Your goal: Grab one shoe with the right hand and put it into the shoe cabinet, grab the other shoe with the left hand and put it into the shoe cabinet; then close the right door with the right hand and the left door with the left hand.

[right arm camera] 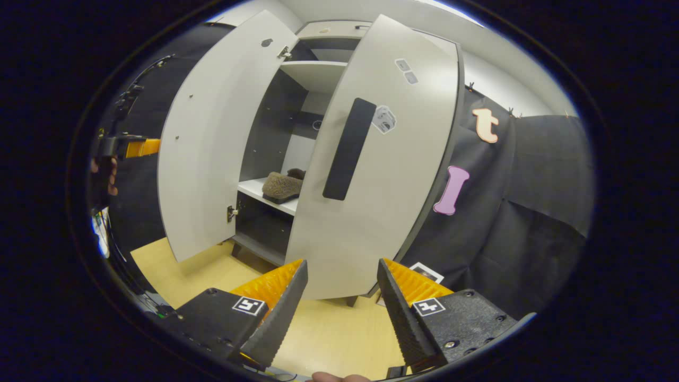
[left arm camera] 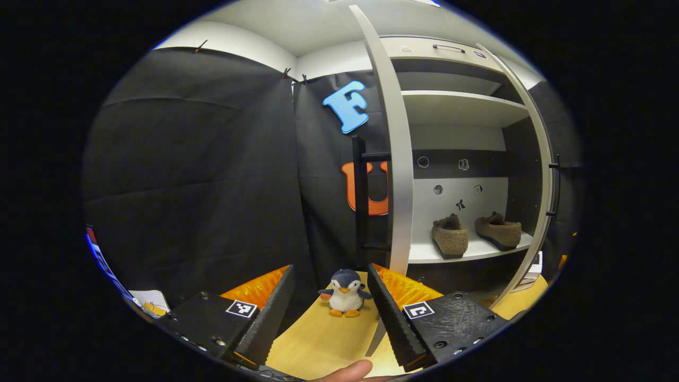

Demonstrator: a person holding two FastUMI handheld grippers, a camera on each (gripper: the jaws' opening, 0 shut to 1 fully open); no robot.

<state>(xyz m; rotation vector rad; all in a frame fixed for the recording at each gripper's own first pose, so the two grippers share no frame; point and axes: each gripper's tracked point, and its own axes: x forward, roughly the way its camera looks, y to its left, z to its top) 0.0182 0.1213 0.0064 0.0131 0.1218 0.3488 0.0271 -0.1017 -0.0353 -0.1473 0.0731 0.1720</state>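
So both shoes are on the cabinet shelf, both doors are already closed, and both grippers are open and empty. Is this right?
Not quite: the doors are not closed. In the right gripper view the left door and right door stand open. The two shoes do sit on the shelf, and the left gripper and right gripper are open and empty.

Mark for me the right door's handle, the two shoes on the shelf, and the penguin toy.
right door handle (right arm camera: 350,148), right gripper view, middle of the dark bar.
left shoe (left arm camera: 450,237), left gripper view, its upper.
right shoe (left arm camera: 498,229), left gripper view, its upper.
penguin toy (left arm camera: 345,298), left gripper view, its belly.
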